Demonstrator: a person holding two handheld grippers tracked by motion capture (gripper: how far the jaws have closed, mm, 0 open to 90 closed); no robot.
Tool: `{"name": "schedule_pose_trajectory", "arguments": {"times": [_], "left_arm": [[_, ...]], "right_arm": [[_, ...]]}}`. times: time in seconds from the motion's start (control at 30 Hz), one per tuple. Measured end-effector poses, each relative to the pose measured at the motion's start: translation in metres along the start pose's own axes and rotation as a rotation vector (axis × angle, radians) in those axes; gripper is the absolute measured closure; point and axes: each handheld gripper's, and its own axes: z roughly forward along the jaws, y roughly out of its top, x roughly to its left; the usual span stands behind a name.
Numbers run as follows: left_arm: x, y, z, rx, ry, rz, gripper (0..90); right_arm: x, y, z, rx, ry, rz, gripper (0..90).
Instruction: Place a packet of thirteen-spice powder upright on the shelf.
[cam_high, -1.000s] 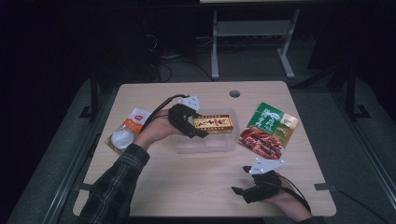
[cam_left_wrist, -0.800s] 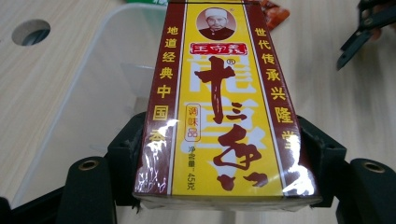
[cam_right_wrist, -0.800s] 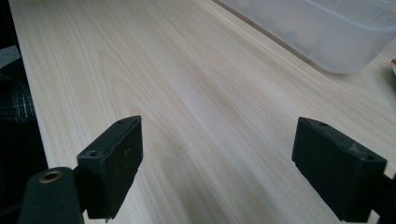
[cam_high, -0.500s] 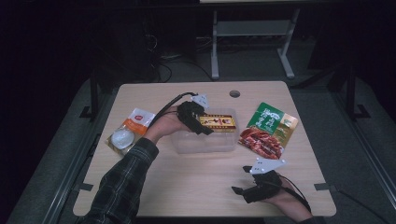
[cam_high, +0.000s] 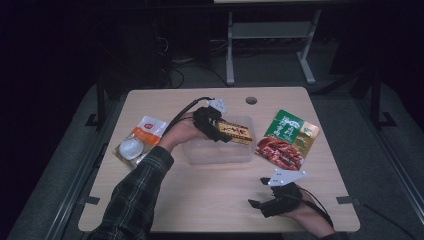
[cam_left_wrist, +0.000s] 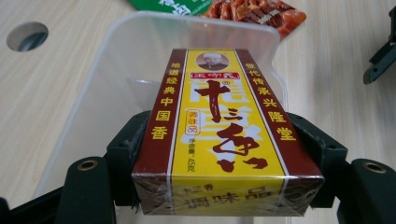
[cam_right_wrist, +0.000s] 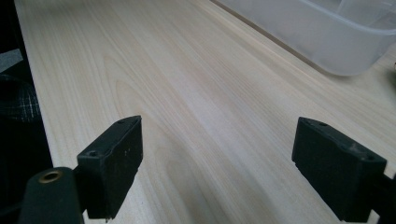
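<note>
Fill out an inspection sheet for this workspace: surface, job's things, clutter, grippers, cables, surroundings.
Surface: light wooden table with a round hole near its far edge.
Job's things: yellow and maroon box clamped at its sides, held over the clear plastic container.
Clutter: green and red snack pouch right of the container; white and orange packet left of it.
Grippers: left gripper shut on the box; right gripper low over bare wood, jaws apart, nothing between them.
Cables: black cable trails from the left gripper; another runs from the right one.
Surroundings: dark room, grey floor, white frame behind the table.
</note>
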Motion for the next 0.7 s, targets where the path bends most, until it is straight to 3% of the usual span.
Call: {"name": "schedule_pose_trajectory", "arguments": {"times": [0.7], "left_arm": [[0.002, 0.023, 0.008, -0.081, 0.022, 0.012, 30.0]], "right_arm": [[0.001, 0.001, -0.001, -0.006, 0.011, 0.009, 15.8]]}}
